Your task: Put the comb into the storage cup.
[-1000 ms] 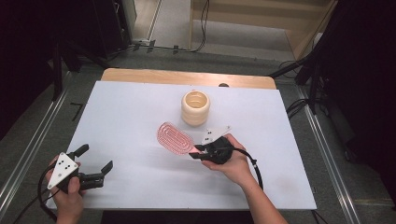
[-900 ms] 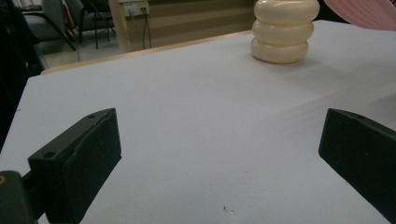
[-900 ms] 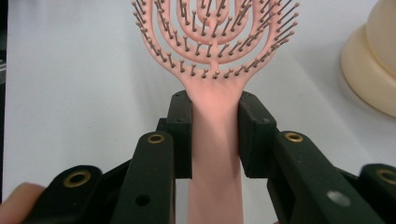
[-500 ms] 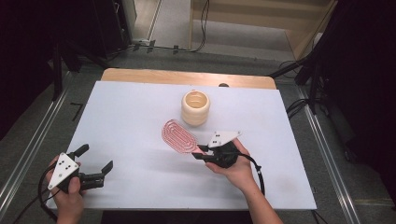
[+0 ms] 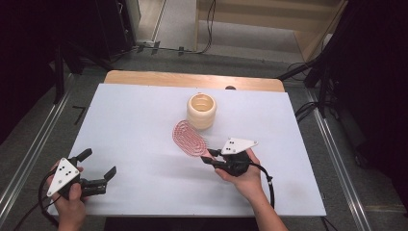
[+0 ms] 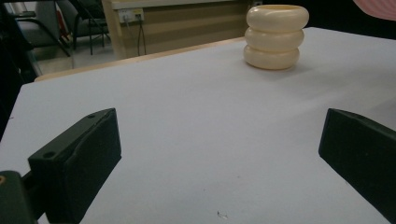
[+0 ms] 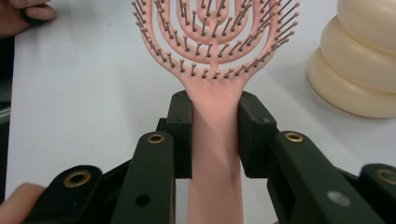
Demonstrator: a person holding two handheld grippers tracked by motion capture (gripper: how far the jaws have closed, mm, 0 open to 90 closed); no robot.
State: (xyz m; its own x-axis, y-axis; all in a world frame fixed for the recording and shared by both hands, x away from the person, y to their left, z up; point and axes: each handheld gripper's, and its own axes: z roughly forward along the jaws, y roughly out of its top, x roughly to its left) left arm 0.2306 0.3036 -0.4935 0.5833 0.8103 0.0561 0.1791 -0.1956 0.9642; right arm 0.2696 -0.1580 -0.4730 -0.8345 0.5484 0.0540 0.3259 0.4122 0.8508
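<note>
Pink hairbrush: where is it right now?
In the high view the pink hairbrush is right of the table's centre, handle clamped in the right tongs, head just in front of the cream ringed holder.

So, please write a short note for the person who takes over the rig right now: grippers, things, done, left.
Right gripper: shut on the handle of the pink brush, head lifted toward the cream holder.
Left gripper: open, holding nothing, at the near left of the table.
Holder: upright, mid table, apart from the brush.
Done: brush grasped and raised.
Left, probably: put the brush into the holder, then release.
</note>
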